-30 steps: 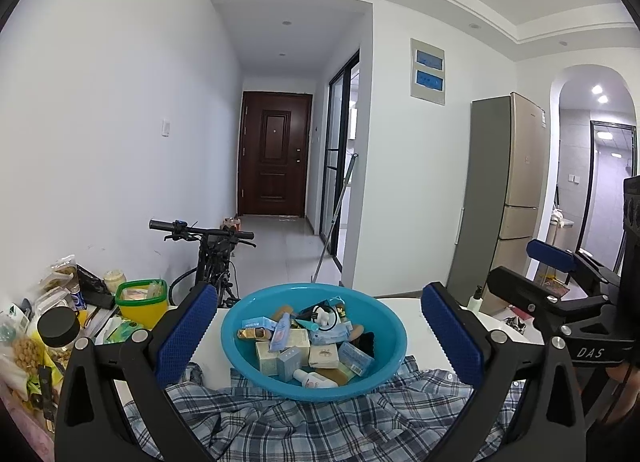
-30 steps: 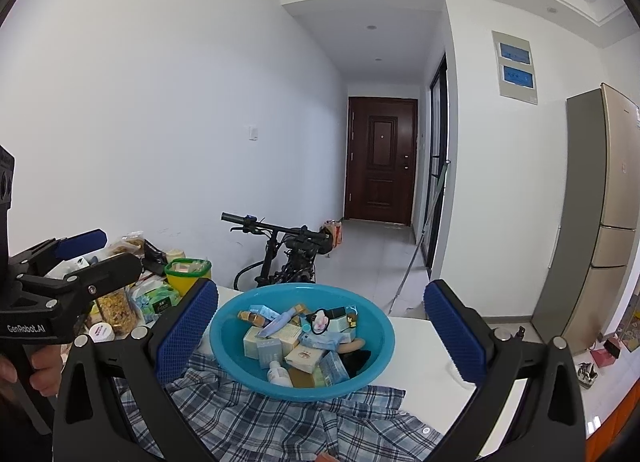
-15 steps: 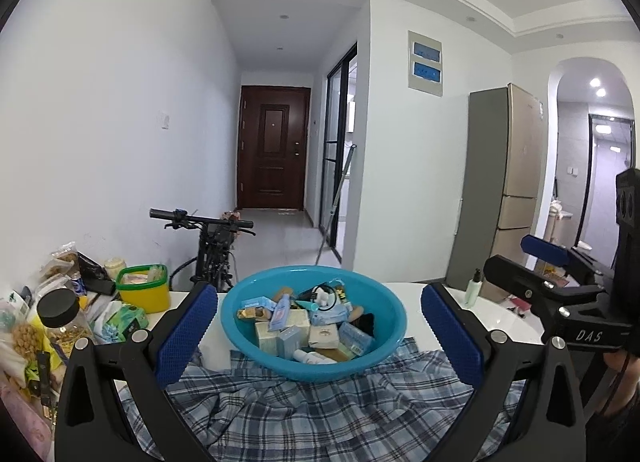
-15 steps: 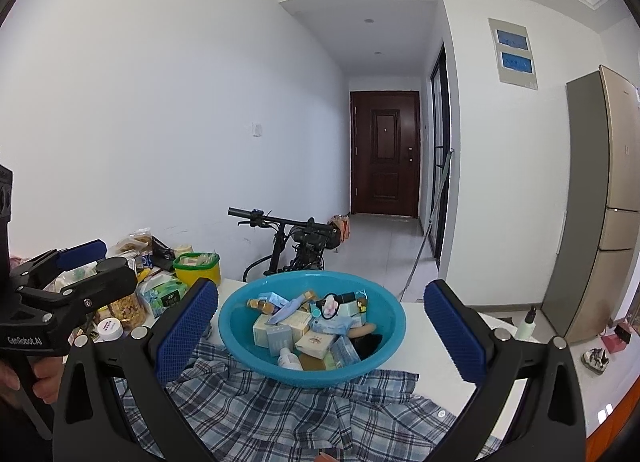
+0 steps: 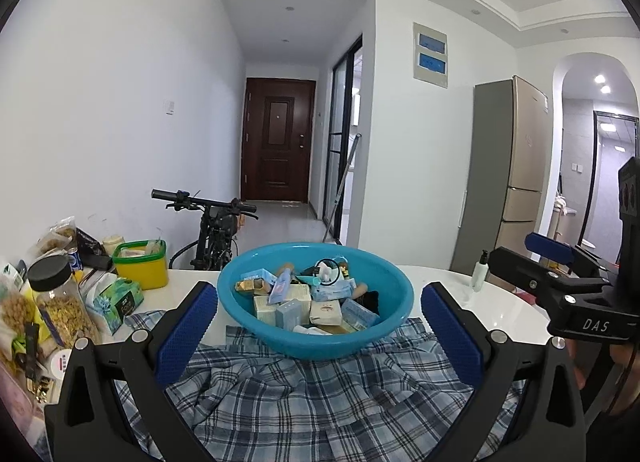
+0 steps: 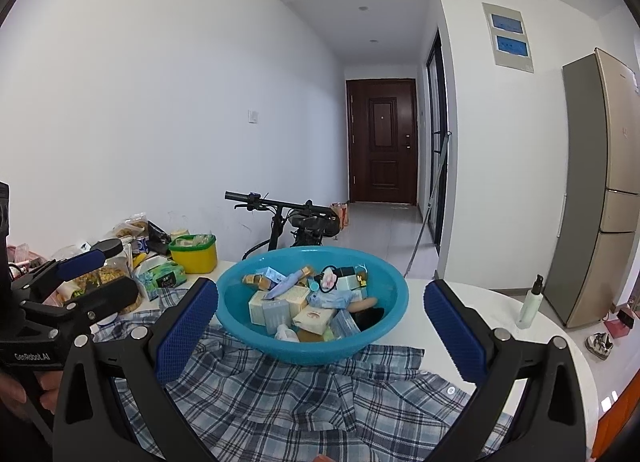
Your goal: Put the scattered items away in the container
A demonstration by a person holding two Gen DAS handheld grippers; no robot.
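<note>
Desk edge: we see the white round desk (image 6: 500, 302) curve away at 3 o'clock in the right wrist view, with floor beyond it.
Open room: bare desk lies at 2 o'clock of the basin, where only a pump bottle (image 6: 531, 302) stands, well apart from the basin.
Crowded side: at 9 to 10 o'clock we find a yellow tub with a green rim (image 5: 141, 266), a tissue pack (image 5: 119, 299) and a black-lidded jar (image 5: 60, 300), close together near the desk's left edge.
Cloth: a blue plaid shirt (image 5: 304, 398) is spread under the basin and toward us, rumpled.
Left tongs (image 5: 318, 332): we hold them open, empty, their blue pads wide apart, one either side of the basin.
Right tongs (image 6: 320, 332): open as well, gripping nothing; the basin sits at 12 o'clock between their pads and just beyond them.
Tongs to each other: in the left wrist view the right tongs show at 3 o'clock; in the right wrist view the left ones show at 9 o'clock.
Basin (image 6: 392, 312): a round turquoise plastic basin, upright on the shirt.
Contents: small boxes (image 6: 272, 308), a pale blue tube (image 6: 286, 285), sachets and a black hair tie, heaped together inside the basin below its rim.
</note>
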